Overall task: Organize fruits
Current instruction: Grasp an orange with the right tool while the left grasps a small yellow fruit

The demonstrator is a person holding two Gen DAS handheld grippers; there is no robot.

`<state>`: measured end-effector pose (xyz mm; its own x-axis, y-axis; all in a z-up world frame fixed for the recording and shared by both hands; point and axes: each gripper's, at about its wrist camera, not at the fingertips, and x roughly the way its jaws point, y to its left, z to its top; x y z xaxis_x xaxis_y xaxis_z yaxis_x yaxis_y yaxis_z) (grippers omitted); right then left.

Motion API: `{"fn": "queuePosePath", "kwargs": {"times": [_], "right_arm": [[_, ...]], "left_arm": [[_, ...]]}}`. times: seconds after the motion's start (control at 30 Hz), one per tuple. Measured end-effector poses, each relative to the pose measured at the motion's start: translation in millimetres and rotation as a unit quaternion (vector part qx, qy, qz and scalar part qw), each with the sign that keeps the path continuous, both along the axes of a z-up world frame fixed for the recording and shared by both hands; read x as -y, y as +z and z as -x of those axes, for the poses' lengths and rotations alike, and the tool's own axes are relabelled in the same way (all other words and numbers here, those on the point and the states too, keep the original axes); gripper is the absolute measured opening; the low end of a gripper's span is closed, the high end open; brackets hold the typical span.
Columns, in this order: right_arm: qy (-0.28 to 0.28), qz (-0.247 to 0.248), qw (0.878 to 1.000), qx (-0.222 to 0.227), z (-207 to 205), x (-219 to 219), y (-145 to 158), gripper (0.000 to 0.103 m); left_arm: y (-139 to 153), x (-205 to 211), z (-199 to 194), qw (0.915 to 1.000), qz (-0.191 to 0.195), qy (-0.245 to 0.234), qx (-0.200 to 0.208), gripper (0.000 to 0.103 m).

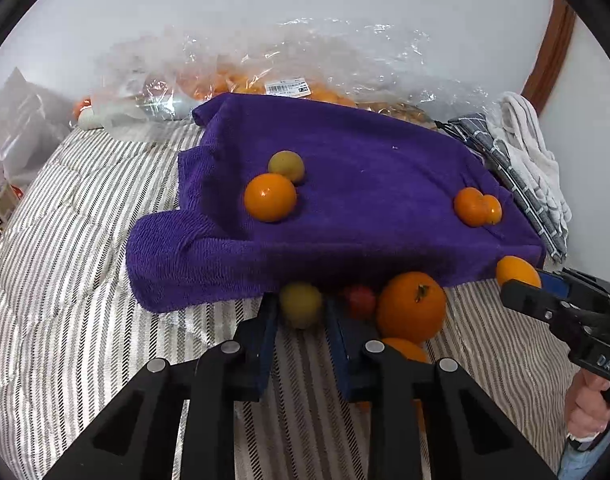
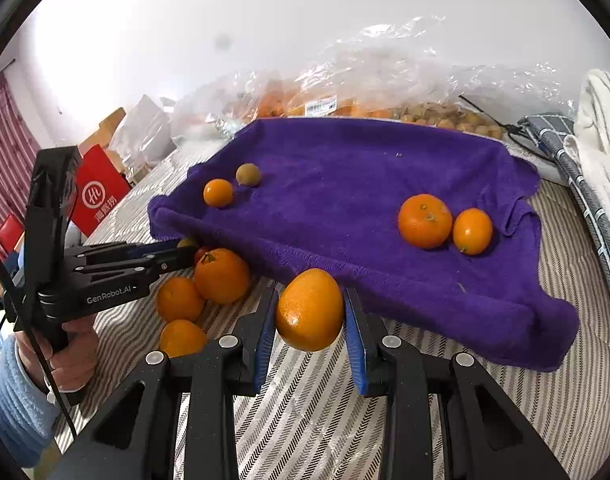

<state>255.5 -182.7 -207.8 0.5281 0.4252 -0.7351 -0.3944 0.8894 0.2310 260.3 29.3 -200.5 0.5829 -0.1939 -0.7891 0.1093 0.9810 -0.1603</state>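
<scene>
A purple towel (image 1: pixel 365 184) lies spread on the striped bed cover, with two oranges (image 1: pixel 470 207) near its right side. An orange (image 1: pixel 269 197) and a yellow-green fruit (image 1: pixel 286 166) sit towards its left. At the towel's front edge my left gripper (image 1: pixel 301 302) is shut on a small yellow-green fruit (image 1: pixel 301 308). Beside it lie a small red fruit (image 1: pixel 360 301) and a large orange (image 1: pixel 411 307). My right gripper (image 2: pixel 312 296) is shut on an orange (image 2: pixel 309 310), held just above the cover in front of the towel (image 2: pixel 385 208). The left gripper (image 2: pixel 191 252) shows at the left of the right wrist view.
Clear plastic bags of fruit (image 2: pixel 345 100) lie behind the towel against the wall. Folded grey and white cloths (image 2: pixel 585 152) sit at the right. A red box (image 2: pixel 99 196) stands off the left side. Two more loose oranges (image 2: pixel 179 299) lie on the striped cover (image 2: pixel 305 420).
</scene>
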Motion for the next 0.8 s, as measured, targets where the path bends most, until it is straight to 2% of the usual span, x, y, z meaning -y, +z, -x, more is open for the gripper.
{"fn": "queuePosePath", "kwargs": {"times": [0.17, 0.3, 0.47, 0.8], "right_arm": [[0.002, 0.012, 1.000, -0.015, -3, -5, -8, 0.032], [0.004, 0.024, 1.000, -0.019, -4, -11, -13, 0.032], [0.010, 0.029, 0.999, -0.035, -6, -15, -23, 0.032], [0.006, 0.034, 0.999, -0.019, -3, -22, -26, 0.032]], "left_arm": [[3, -15, 11, 0.9996, -0.017, 0.020, 0.007, 0.024], [-1, -18, 8, 0.9998, -0.010, 0.019, -0.005, 0.024], [-1, -10, 8, 0.9997, -0.023, 0.009, 0.002, 0.024], [-3, -11, 2, 0.9996, -0.019, 0.019, 0.001, 0.024]]}}
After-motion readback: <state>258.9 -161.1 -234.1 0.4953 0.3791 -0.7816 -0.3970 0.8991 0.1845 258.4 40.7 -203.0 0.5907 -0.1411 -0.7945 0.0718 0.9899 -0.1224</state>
